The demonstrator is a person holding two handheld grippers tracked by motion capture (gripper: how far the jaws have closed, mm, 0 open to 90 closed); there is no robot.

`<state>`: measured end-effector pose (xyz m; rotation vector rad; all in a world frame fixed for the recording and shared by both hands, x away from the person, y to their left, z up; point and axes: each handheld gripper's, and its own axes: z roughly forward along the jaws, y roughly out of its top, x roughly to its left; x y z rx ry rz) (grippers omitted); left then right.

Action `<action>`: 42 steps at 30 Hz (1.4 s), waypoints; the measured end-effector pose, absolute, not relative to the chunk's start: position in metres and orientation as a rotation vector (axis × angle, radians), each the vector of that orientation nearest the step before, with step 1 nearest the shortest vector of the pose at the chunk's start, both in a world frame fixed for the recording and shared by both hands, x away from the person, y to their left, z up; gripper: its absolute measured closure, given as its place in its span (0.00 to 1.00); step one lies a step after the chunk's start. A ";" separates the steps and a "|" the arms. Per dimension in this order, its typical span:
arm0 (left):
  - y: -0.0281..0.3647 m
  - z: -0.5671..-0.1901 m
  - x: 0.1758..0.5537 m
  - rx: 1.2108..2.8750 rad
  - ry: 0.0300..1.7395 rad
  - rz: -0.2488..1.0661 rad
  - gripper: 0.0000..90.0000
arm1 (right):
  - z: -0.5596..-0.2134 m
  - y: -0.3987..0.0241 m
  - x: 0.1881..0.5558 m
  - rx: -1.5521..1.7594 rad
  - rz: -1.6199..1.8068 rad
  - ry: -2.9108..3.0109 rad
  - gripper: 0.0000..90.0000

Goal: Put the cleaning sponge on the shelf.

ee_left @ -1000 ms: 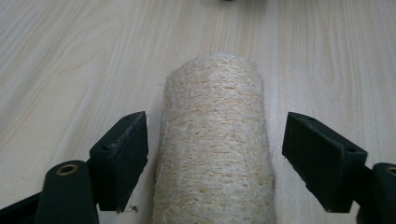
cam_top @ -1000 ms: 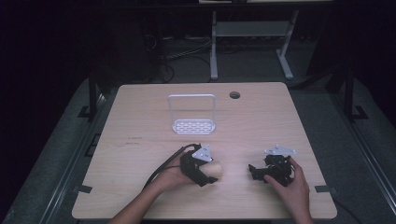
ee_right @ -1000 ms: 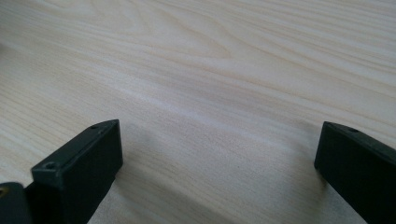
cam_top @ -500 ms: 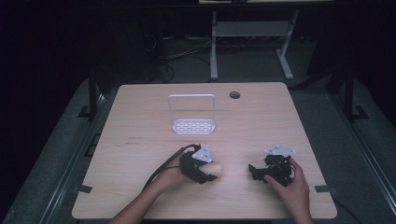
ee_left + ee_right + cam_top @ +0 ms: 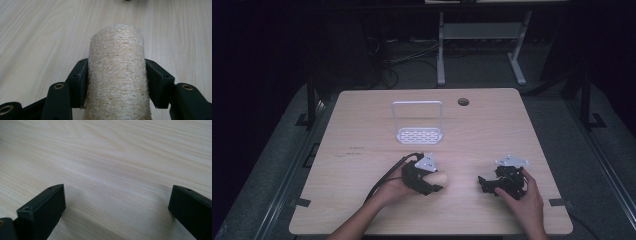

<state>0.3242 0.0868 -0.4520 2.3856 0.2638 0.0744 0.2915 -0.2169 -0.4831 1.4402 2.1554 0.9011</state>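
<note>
Start at the lower left of centre in the high view, where your left gripper [image 5: 432,184] sits low on the table [image 5: 362,130] with its jaws closed against both sides of the loofah roll [image 5: 438,179]. In the left gripper view the pale, fibrous loofah roll [image 5: 116,75] stands between the two pads, each pressed flush to a flank, its far end reaching well past the jaw tips. I judge the step in hand to be securing and lifting it: the fibre looks soft and springy, so squeeze only enough to hold, and raise it straight so the long free end does not drag on the wood. Further up, at the middle of the frame, the white wire rack [image 5: 418,123] stands upright, well apart from the roll; if that is its destination, approach from the open front. At the lower right, your right gripper [image 5: 490,184] rests near the table edge; its jaws stand wide apart over bare wood, holding nothing. Keep it there, clear of the left hand's path.
</note>
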 end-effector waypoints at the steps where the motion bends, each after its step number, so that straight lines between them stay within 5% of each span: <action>1: 0.088 -0.452 0.325 2.380 0.270 0.077 0.46 | -0.483 -0.217 0.292 1.440 0.901 2.156 0.01; 42: 0.128 -0.436 0.346 2.325 0.514 0.195 0.46 | -0.483 -0.217 0.291 1.438 0.901 2.158 0.01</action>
